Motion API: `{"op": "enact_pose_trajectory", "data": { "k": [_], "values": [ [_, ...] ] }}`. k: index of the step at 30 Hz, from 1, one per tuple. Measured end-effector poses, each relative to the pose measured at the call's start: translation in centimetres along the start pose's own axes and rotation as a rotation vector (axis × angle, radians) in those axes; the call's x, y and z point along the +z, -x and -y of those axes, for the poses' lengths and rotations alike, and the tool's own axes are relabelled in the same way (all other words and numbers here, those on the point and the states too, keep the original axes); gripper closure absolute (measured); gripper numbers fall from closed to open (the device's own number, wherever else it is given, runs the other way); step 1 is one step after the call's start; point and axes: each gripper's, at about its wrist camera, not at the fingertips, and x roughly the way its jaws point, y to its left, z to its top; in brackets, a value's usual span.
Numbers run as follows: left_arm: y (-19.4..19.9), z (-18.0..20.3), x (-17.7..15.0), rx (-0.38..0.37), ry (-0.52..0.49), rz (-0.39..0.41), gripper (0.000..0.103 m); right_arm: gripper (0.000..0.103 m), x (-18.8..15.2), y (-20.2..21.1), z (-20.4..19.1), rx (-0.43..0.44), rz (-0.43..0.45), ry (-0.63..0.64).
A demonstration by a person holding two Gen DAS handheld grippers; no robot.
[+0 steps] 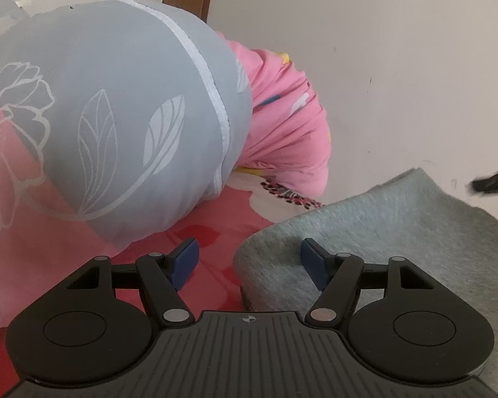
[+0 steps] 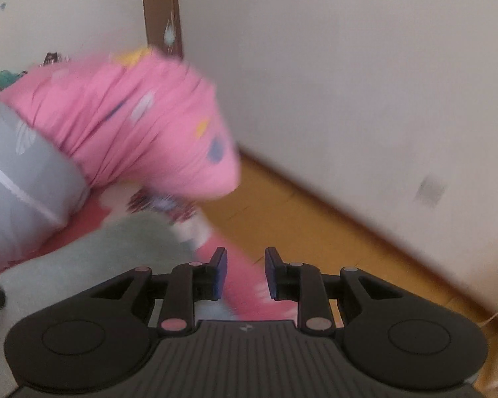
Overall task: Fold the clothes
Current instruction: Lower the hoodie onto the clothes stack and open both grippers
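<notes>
Left gripper (image 1: 247, 263) released, jaws wide over the rounded corner of the grey knit garment (image 1: 375, 232) on the pink floral bedsheet (image 1: 196, 235). Right gripper (image 2: 245, 273) narrowly parted, grasping nothing (view blurred). Best to straddle the hem squarely, pinch one layer only. No legible writing anywhere.

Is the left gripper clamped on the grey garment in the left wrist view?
No, the left gripper stands open above the edge of the grey garment, with nothing pinched between its blue pads.
</notes>
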Motion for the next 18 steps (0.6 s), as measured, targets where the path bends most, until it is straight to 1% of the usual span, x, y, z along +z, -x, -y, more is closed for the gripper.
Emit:
{"op": "enact_pose_trajectory", "data": {
  "k": [1,2,3,4,5,6,7,9,10,11,12,15,17,18],
  "values": [
    [0.0,0.0,0.0,0.000,-0.001,-0.001,0.035,0.077,-0.1,1.7,0.5,0.005,0.053,0.017],
    [-0.1,-0.1,-0.1,0.000,-0.001,-0.002,0.035,0.077,-0.5,3.8,0.8,0.049,0.101,0.026],
    [-0.1,-0.1,-0.1,0.001,-0.002,-0.004,0.035,0.077,-1.4,5.8,1.0,0.112,0.143,0.034],
    [0.0,0.0,-0.1,0.003,-0.006,-0.003,0.035,0.078,-2.4,6.9,1.0,0.158,0.166,0.049],
    [0.0,0.1,-0.1,0.007,-0.012,-0.004,0.035,0.078,-3.6,7.4,0.8,0.169,0.168,0.082],
    [0.1,0.2,-0.2,0.010,-0.019,-0.006,0.035,0.078,-4.9,7.2,0.5,0.132,0.152,0.134],
    [0.1,0.3,-0.1,0.011,-0.022,-0.010,0.035,0.079,-6.4,6.1,0.5,0.063,0.111,0.187],
    [0.2,0.3,0.2,0.007,-0.023,-0.021,0.035,0.080,-8.7,3.8,2.0,-0.083,0.014,0.192],
    [0.2,0.4,0.1,0.010,-0.028,-0.022,0.035,0.085,-9.3,3.8,3.0,-0.143,0.013,0.172],
    [0.2,0.4,0.1,0.012,-0.033,-0.022,0.035,0.086,-9.5,4.7,3.6,-0.173,0.045,0.145],
    [0.2,0.5,0.1,0.015,-0.038,-0.023,0.035,0.086,-9.4,6.7,3.7,-0.162,0.125,0.116],
    [0.1,0.7,0.0,0.029,-0.057,-0.020,0.033,0.086,-9.2,11.8,0.3,-0.036,0.330,0.177],
    [0.1,0.8,0.0,0.036,-0.055,-0.023,0.033,0.086,-9.0,13.1,-2.7,0.101,0.362,0.246],
    [0.1,0.8,0.1,0.038,-0.051,-0.026,0.033,0.086,-9.2,12.9,-4.0,0.148,0.352,0.286]
  ]
}}
